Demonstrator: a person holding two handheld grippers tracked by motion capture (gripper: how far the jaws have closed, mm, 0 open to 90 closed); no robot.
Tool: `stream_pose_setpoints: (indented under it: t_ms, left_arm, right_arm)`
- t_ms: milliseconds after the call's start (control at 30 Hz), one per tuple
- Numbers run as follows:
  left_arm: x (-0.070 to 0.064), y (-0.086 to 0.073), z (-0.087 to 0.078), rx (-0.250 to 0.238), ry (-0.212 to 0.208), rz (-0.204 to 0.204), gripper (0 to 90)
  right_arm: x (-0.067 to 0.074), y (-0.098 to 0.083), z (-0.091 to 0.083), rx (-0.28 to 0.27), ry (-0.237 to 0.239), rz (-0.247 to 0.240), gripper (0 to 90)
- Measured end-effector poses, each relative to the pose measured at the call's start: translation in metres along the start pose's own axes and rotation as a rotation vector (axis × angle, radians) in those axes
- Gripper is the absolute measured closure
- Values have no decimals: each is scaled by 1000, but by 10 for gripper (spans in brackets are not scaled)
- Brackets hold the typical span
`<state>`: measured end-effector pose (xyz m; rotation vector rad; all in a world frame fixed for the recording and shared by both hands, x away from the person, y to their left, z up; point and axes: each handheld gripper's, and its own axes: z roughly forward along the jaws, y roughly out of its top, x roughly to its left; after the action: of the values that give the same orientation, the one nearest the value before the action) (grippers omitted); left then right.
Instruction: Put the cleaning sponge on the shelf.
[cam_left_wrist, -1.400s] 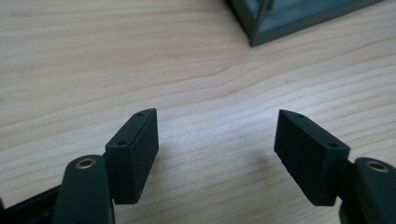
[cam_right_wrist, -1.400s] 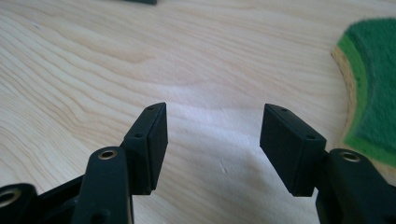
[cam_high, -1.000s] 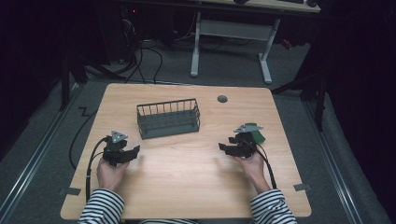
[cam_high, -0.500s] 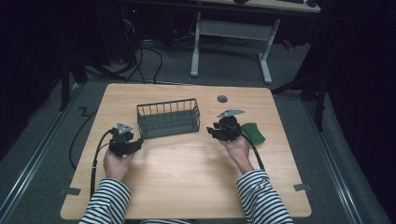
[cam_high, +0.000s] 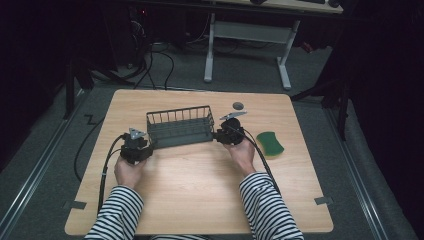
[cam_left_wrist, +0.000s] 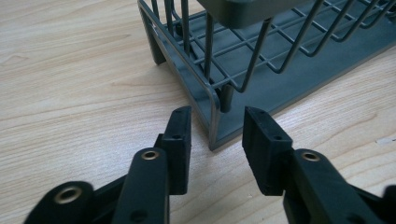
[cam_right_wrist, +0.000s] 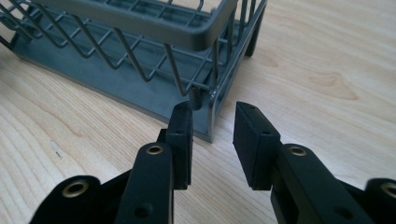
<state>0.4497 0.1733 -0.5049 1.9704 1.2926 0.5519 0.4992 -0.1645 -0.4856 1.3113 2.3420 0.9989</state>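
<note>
Pale wood bench (cam_high: 200, 185) on grey floor, dark room. Basket (cam_high: 180, 127) mid-bench; left tongs (cam_left_wrist: 215, 135) and right tongs (cam_right_wrist: 212, 130) spread at its near corners — sponge (cam_high: 270, 143) right of basket.

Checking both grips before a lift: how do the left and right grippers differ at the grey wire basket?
The left gripper faces the grey wire basket's left end corner; the right gripper faces its right end corner. In the high view, the left sits nearer the person, the right farther up. Both are open, straddling a corner post.
</note>
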Motion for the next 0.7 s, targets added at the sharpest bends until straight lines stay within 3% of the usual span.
stream_pose_setpoints:
  t_ms: [400,600,700]
  left_arm:
    - [4,1,3,2,-31,-12,860]
    - [4,2,3,9,-40,7,865]
    - [2,2,3,6,-53,8,868]
  right_arm:
    - [-1,3,13,6,-17,2,835]
    - [-2,2,14,0,-9,10,866]
    - [-2,1,12,1,-25,-14,868]
